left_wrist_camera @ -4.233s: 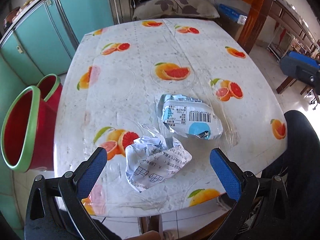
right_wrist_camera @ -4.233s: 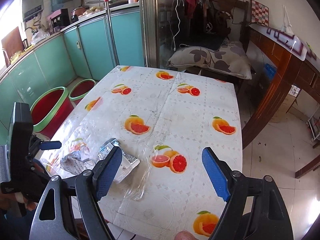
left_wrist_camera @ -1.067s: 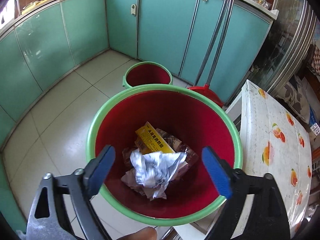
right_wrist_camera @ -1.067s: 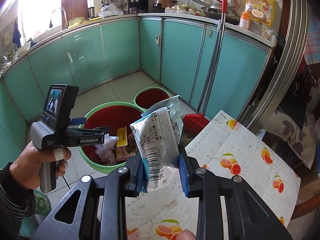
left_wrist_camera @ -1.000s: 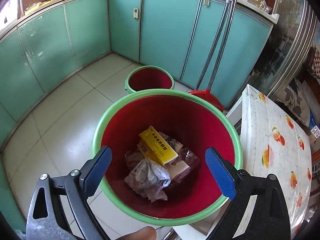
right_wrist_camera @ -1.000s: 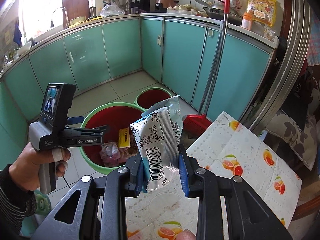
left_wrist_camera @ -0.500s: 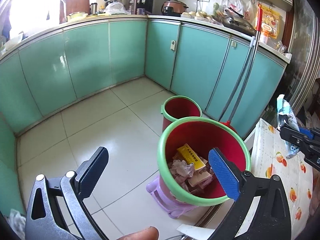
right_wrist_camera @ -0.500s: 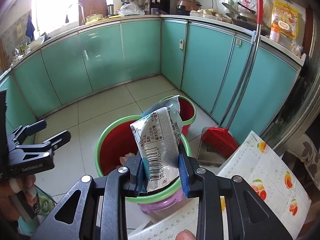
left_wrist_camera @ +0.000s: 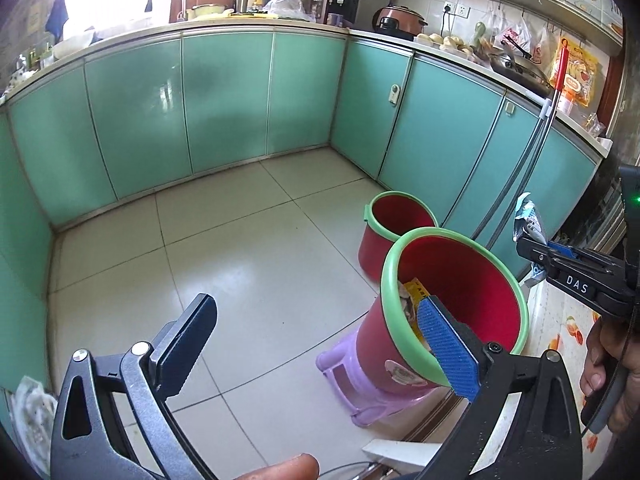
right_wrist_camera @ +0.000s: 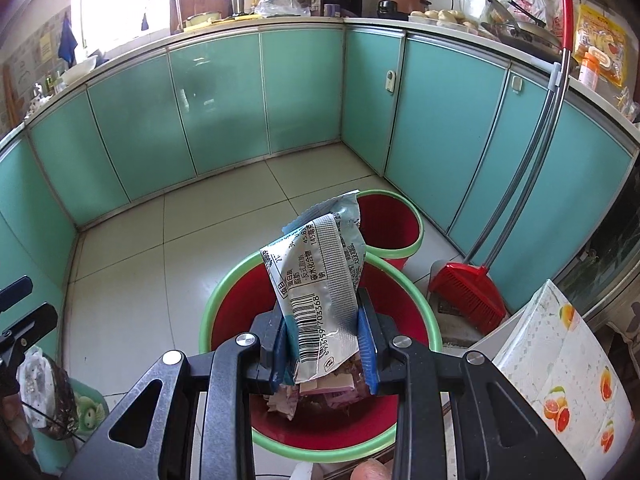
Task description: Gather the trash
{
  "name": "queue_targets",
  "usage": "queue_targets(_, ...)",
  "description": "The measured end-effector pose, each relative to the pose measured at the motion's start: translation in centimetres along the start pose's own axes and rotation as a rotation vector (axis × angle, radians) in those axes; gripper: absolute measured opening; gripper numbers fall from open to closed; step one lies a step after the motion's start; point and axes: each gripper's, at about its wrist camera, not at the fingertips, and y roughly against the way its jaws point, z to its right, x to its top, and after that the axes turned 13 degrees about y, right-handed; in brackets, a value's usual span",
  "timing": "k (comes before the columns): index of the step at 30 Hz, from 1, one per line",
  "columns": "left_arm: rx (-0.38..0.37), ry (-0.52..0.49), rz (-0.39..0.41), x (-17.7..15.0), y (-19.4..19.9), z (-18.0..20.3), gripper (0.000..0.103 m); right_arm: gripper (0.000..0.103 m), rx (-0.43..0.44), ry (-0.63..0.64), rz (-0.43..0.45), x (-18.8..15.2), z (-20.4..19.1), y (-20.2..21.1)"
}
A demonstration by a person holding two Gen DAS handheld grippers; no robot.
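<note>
Now our right gripper (right_wrist_camera: pixel 323 344) stays clamped on the wrapper (right_wrist_camera: pixel 320 280), above the red bin (right_wrist_camera: pixel 224 292). We should let go only once centred over the rim. Left gripper (left_wrist_camera: pixel 320 328): spread wide, empty, off beside it.

The right gripper (left_wrist_camera: pixel 576 276) carries the white letters "DAS" on its black arm, while the silver wrapper (right_wrist_camera: pixel 320 292) clamped in its jaws shows a barcode numbered 6956597703368, Chinese print too small to read, and "45.8".
</note>
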Motion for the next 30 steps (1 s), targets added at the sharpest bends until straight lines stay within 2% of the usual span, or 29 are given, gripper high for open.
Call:
queue_targets(9, 0.004, 0.011, -0.02, -0.6, -0.5, -0.5, 0.101, 0.028, -0.003, 0.037, -0.091, -2.3, -0.9, -3.3)
queue_targets(13, -0.002, 0.006, -0.016, -0.5, -0.4, -0.6, 0.101, 0.052, -0.01, 0.042, -0.116, -3.0, -1.2, -4.3)
queue_targets(17, -0.002, 0.011, -0.017, -0.5, -0.4, -0.8, 0.101, 0.06, -0.015, 0.048, -0.126, -2.9, -1.6, -4.6)
queue_targets(20, -0.001, 0.012, -0.019, -0.8, -0.2, -0.9, 0.101, 0.076, -0.021, 0.043, -0.128, -2.9, -1.8, -4.7)
queue_targets(25, 0.001, 0.003, -0.009, -0.8, 0.6, -0.4, 0.101, 0.077, -0.043, 0.021, -0.112, -3.2, -1.5, -2.8)
queue_targets(30, -0.034, -0.049, 0.029, -0.5, 2.8, 2.2, 0.102, 0.077, -0.104, -0.036, -0.033, -4.0, 0.2, 3.3)
